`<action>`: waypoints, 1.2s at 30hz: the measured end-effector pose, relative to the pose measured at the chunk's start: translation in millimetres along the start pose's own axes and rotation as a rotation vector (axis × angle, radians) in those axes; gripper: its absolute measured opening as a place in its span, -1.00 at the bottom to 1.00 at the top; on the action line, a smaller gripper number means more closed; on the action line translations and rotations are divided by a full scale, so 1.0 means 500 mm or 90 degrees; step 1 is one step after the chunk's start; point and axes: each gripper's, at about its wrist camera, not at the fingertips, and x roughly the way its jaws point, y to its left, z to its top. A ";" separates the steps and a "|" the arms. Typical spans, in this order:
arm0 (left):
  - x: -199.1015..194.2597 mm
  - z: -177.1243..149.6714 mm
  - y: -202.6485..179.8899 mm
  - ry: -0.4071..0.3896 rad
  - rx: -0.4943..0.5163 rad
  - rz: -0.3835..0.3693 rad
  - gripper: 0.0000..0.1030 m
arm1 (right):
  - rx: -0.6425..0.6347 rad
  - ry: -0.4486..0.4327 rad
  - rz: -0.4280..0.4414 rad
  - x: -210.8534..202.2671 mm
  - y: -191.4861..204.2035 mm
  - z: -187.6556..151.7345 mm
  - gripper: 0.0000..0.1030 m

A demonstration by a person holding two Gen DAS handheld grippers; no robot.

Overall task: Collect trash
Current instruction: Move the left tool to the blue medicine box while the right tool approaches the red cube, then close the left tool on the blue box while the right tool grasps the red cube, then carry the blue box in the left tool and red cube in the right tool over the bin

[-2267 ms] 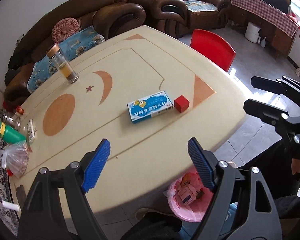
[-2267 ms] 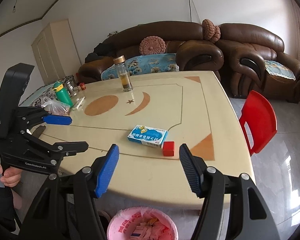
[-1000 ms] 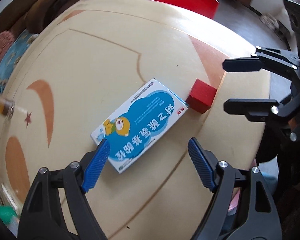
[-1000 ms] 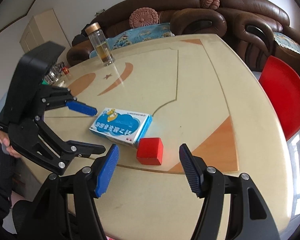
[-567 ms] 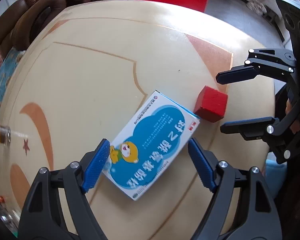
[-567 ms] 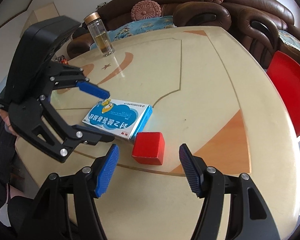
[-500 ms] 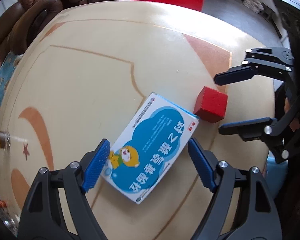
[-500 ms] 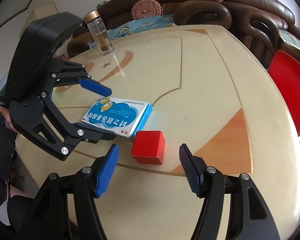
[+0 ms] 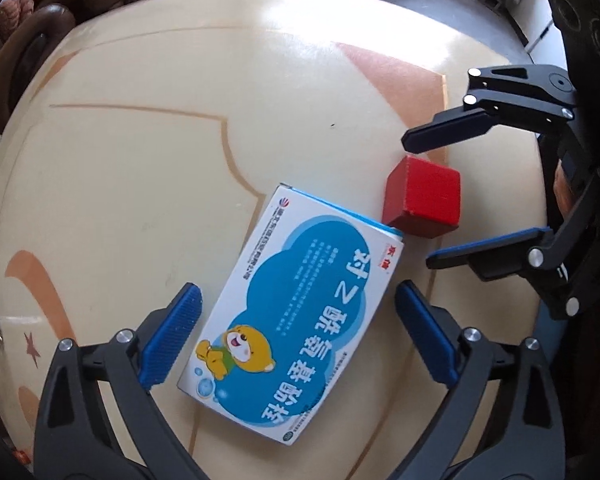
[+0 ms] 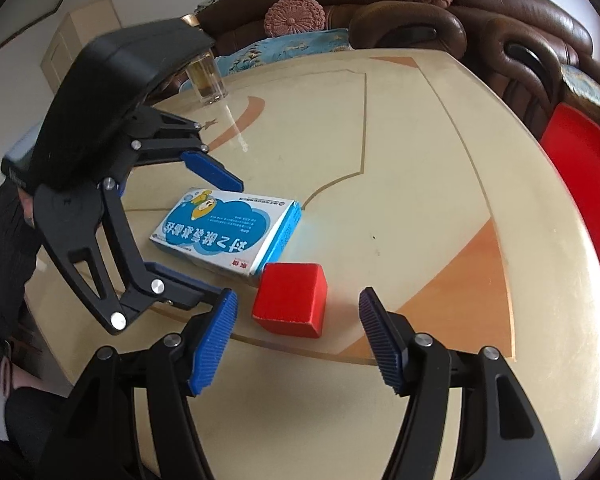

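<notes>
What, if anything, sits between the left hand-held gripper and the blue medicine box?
Nothing visible. The left hand-held gripper has just opened wider and straddles the blue medicine box, pads clear of its long sides. The red block sits beside the box's far corner, outside the jaws.

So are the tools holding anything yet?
No. The left tool is open around the blue box, having just widened; the right tool is open near the red block.

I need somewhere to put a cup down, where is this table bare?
Bare: the wide stretch of table beyond the blue medicine box, up to the glass bottle, and the orange corner patch right of the red block. Crowded: around box and block, where both hand-held grippers hover.
</notes>
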 end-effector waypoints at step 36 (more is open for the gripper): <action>-0.241 -0.121 -0.107 -0.221 -0.269 0.141 0.31 | -0.056 -0.130 -0.098 -0.135 0.056 0.003 -0.42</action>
